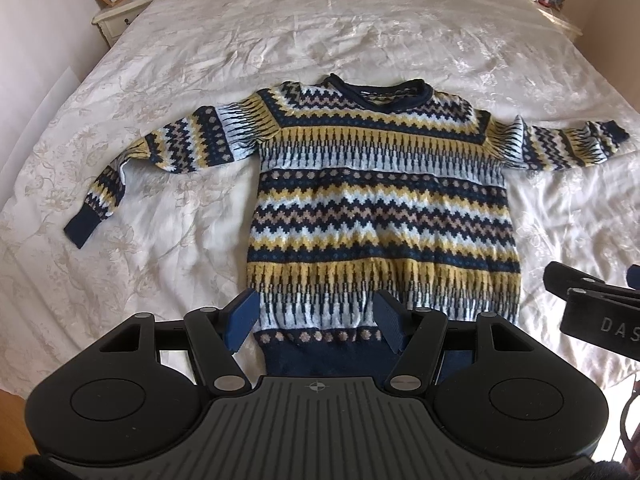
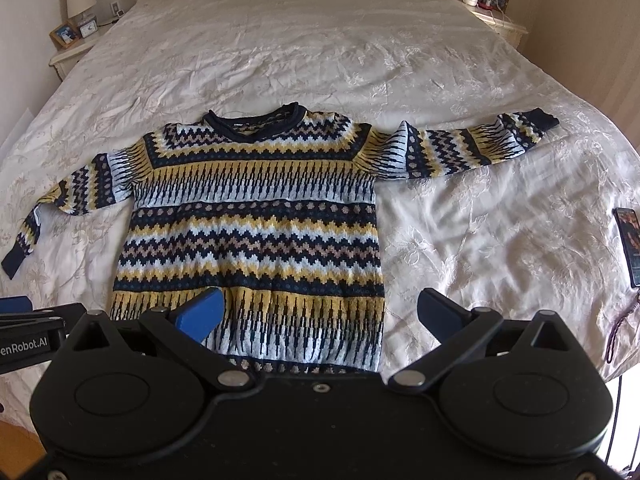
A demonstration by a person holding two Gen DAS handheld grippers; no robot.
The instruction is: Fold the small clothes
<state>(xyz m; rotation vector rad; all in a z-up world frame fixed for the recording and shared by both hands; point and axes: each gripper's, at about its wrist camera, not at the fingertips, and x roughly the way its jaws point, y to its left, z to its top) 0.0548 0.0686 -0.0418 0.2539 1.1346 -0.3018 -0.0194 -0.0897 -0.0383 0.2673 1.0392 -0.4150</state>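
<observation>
- Both my grippers gape empty: left gripper [image 1: 316, 326] over the sweater's [image 1: 376, 208] hem, right gripper [image 2: 320, 316] straddling its right edge.
- Sweater's long axis runs straight away from me.

The left hand-held gripper [image 1: 314, 322] and right hand-held gripper [image 2: 320, 318] are matte black, each with blue fingers [image 1: 241, 322], two round caps, silver pivot screws and white lettering along its side.
</observation>
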